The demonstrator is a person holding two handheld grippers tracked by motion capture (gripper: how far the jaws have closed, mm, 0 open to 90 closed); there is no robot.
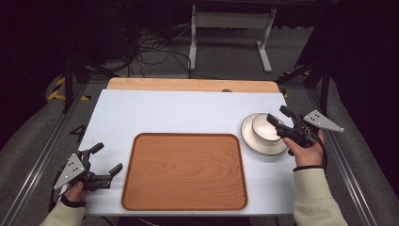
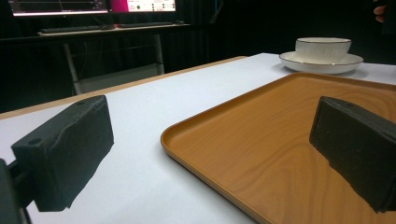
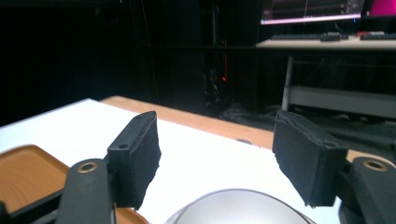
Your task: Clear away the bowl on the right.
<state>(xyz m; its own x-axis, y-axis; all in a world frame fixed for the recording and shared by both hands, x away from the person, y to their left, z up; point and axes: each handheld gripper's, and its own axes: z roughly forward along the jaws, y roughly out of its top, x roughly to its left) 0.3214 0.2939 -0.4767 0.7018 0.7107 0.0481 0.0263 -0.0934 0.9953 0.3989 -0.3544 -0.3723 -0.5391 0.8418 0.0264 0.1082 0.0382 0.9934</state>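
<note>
White bowl (image 1: 266, 128) on its saucer (image 1: 249, 136) sits at the counter's three o'clock, beside the wooden tray (image 1: 184, 170). Right tool (image 1: 278, 123) hovers over it, wide open, empty; straddle the rim squarely. Left tool (image 1: 107, 158) gapes empty at eight o'clock.

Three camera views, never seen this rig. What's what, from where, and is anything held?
There is no robot arm here. A person sits at a table and holds a hand tool with two black jaws in each hand.

The high view looks down from above the person's side. The left gripper is at bottom left, the right gripper at the right. The other two pictures come from cameras riding on those grippers, looking along their own jaws.

On the white tabletop lies a wooden tray with nothing in it. To its right a white bowl sits on a white plate.

Both grippers are open and hold nothing. The right one hovers at the bowl, one jaw over it; I cannot tell whether it touches.
</note>
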